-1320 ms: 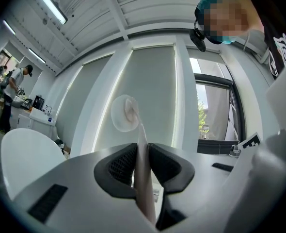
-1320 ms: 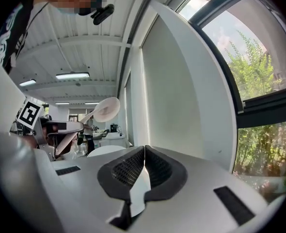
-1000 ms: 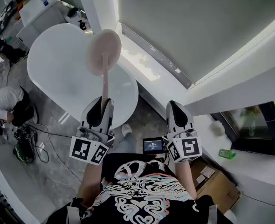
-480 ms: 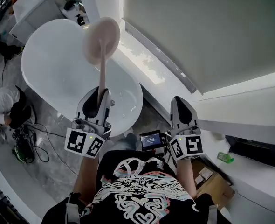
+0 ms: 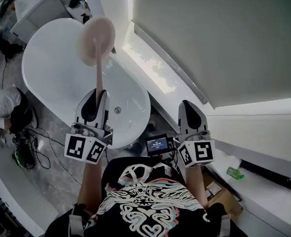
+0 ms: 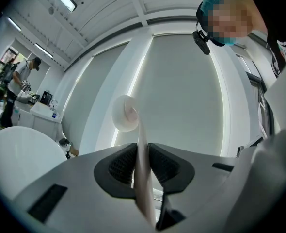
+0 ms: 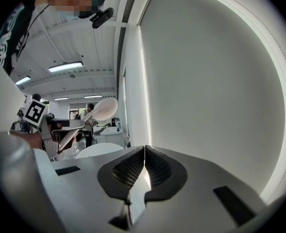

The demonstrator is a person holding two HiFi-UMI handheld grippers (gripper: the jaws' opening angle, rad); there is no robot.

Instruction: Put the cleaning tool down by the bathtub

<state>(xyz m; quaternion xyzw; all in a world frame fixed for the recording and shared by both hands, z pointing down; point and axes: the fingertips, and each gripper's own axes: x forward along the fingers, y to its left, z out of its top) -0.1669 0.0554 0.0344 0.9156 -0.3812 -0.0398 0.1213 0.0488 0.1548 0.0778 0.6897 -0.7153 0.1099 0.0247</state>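
Observation:
The cleaning tool (image 5: pixel 96 41) is a pale pink long-handled brush with a round head. My left gripper (image 5: pixel 97 96) is shut on its handle and holds it up over the white oval bathtub (image 5: pixel 52 68). In the left gripper view the handle (image 6: pixel 142 178) runs up between the pads to the round head (image 6: pixel 125 113). My right gripper (image 5: pixel 187 107) is shut with nothing in it and hangs to the right of the tub, near the window wall. The right gripper view shows its pads (image 7: pixel 144 166) pressed together and the tool (image 7: pixel 100 110) off at the left.
A person (image 5: pixel 5 110) crouches on the floor left of the tub, beside cables (image 5: pixel 29 152). A white counter (image 5: pixel 37 4) stands behind the tub. A window ledge (image 5: pixel 160 73) runs along the right. A cardboard box (image 5: pixel 224 196) and a green bottle (image 5: pixel 233 172) lie at lower right.
The view has swung so the tub sits closer below my left gripper. The tool's head has drifted left over the tub. Both grips look the same.

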